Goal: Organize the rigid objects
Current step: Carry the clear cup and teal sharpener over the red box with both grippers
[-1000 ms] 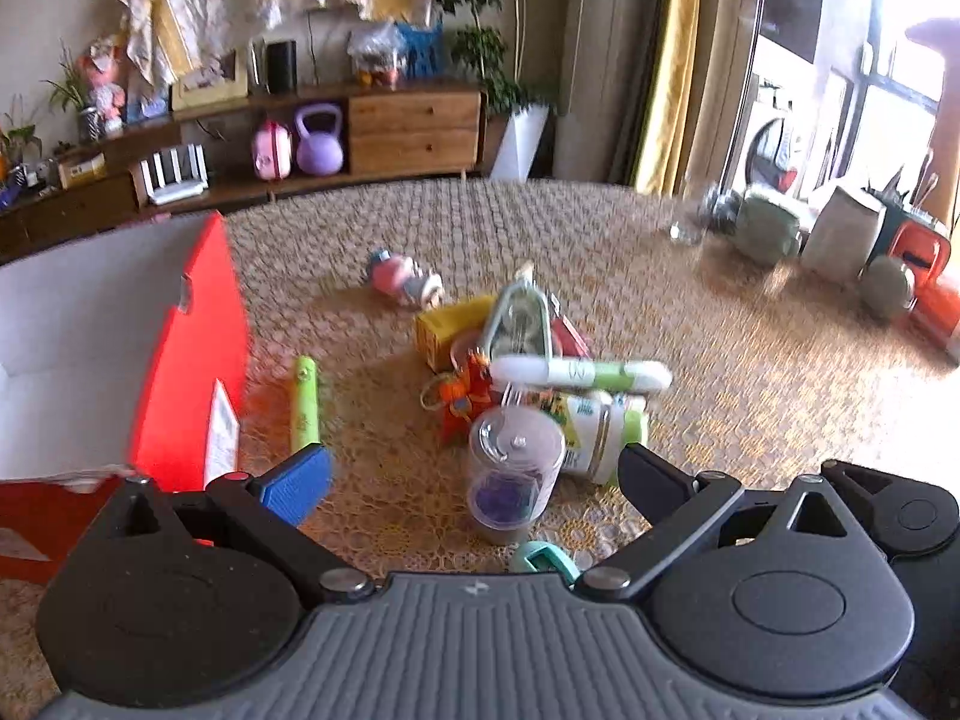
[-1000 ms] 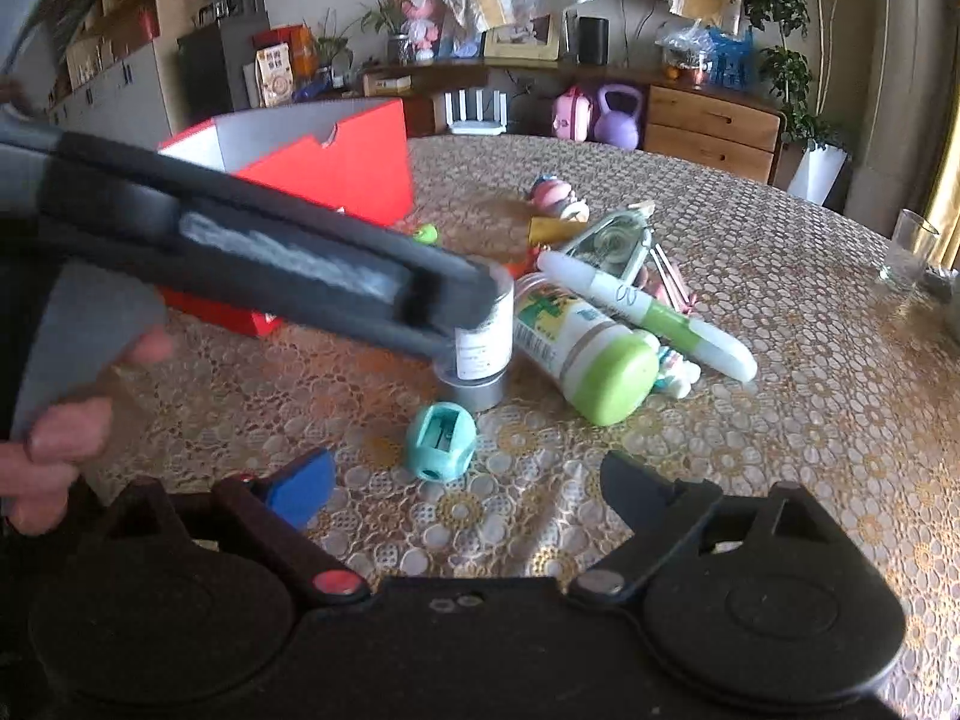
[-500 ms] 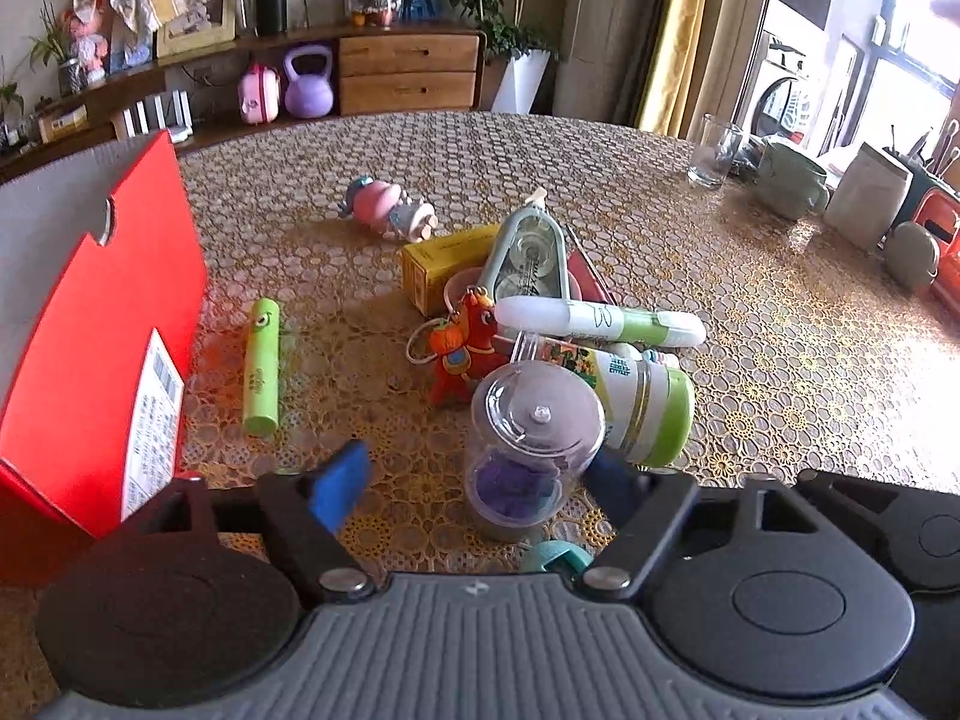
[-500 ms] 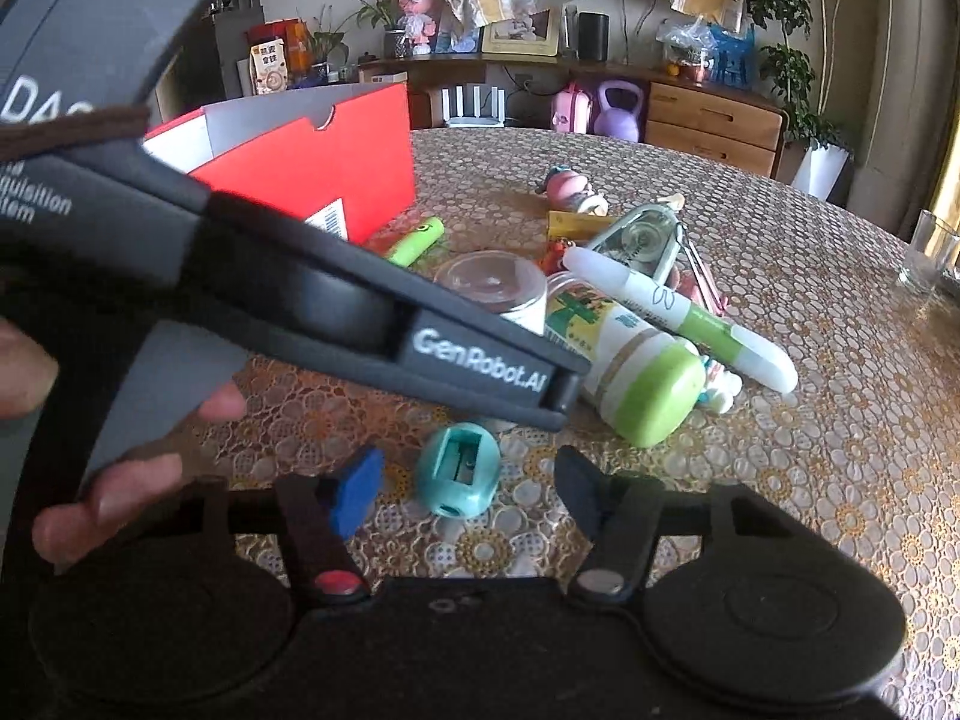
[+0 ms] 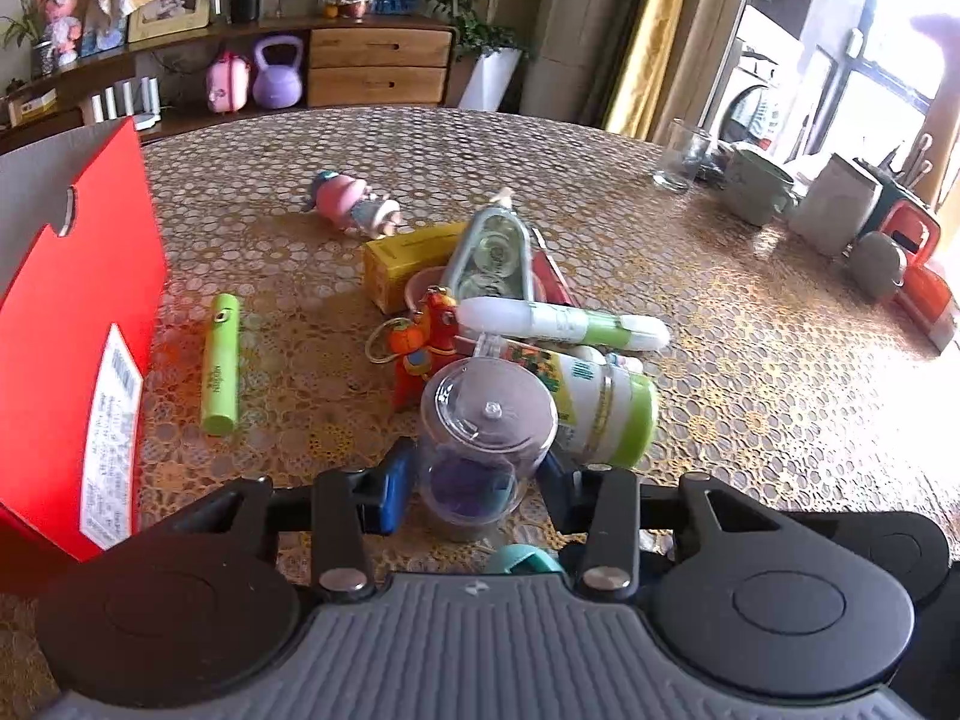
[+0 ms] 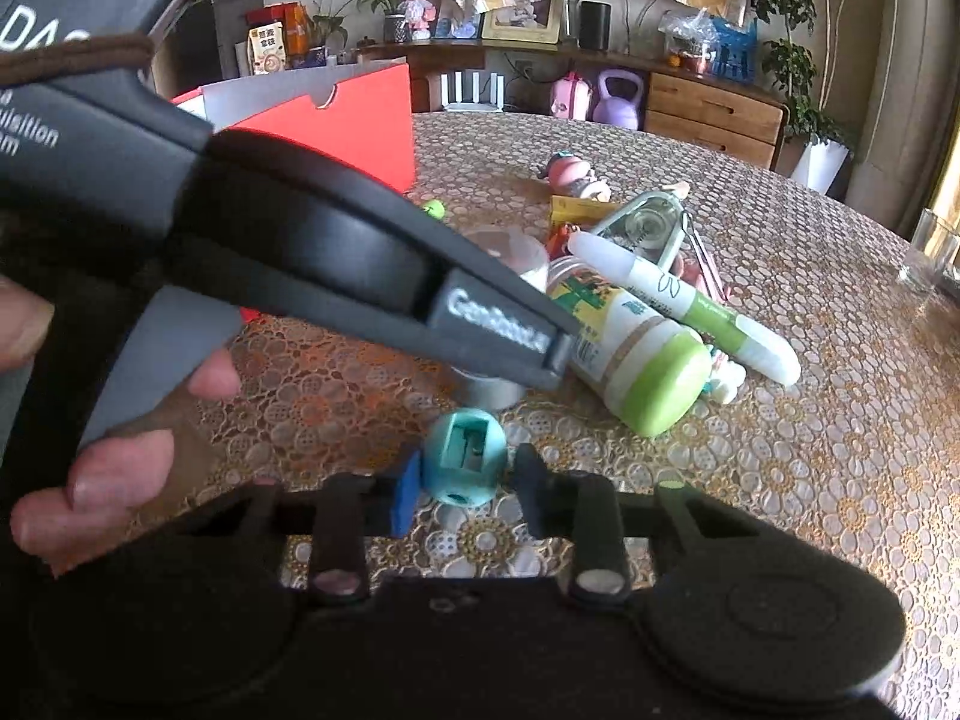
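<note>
Left hand-held gripper (image 5: 474,489) narrowed around clear lidded jar (image 5: 486,438) standing on desk (image 5: 750,372), pads at jar's sides; firm contact unclear. Right hand-held gripper (image 6: 465,489) closed in on teal pencil sharpener (image 6: 465,456), pads touching or just beside it. Beyond jar, jumbled pile: green-capped white bottle (image 5: 594,399) on its side, white-green marker (image 5: 564,324) across it, orange toy horse (image 5: 423,342), yellow box (image 5: 408,258). Green tube (image 5: 221,363) apart, left, near red box (image 5: 78,324). Pink figure (image 5: 354,207) farther back.
</note>
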The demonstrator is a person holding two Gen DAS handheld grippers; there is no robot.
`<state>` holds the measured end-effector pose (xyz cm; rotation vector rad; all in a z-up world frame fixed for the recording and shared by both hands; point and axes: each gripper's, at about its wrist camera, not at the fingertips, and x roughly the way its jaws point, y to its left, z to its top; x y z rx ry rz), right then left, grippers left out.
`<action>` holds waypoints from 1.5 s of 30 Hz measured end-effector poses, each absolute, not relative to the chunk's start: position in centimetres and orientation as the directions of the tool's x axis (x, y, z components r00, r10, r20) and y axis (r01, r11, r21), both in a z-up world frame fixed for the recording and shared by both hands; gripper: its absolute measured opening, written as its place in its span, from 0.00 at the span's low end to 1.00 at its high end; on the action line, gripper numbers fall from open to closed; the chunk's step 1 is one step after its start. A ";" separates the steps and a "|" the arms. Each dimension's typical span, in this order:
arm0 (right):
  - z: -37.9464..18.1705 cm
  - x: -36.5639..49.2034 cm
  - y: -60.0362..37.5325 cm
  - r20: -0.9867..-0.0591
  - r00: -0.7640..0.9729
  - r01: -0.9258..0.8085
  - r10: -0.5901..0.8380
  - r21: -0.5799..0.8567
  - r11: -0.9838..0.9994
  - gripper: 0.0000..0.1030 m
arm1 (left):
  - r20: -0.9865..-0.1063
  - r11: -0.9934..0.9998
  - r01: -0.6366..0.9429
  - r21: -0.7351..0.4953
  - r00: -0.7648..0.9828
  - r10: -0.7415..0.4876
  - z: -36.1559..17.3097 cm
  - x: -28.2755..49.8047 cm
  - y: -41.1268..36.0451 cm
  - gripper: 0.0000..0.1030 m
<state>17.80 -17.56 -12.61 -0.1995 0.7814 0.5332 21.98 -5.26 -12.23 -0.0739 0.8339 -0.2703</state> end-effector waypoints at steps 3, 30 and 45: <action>-12.5 18.1 -17.7 -0.721 0.578 -0.512 0.382 0.044 0.858 0.29 | -0.720 0.965 0.192 -0.180 0.642 -0.263 -11.9 22.0 -4.6 0.41; 0.0 17.2 -13.5 -0.589 0.631 -0.593 0.505 0.054 0.804 0.29 | -0.663 0.979 0.114 -0.168 0.722 -0.198 -0.6 16.1 5.8 0.41; 0.8 19.5 -3.4 -0.567 0.612 -0.695 0.551 -0.052 0.717 0.29 | -0.688 0.998 -0.022 -0.056 0.726 -0.023 0.9 17.0 15.4 0.41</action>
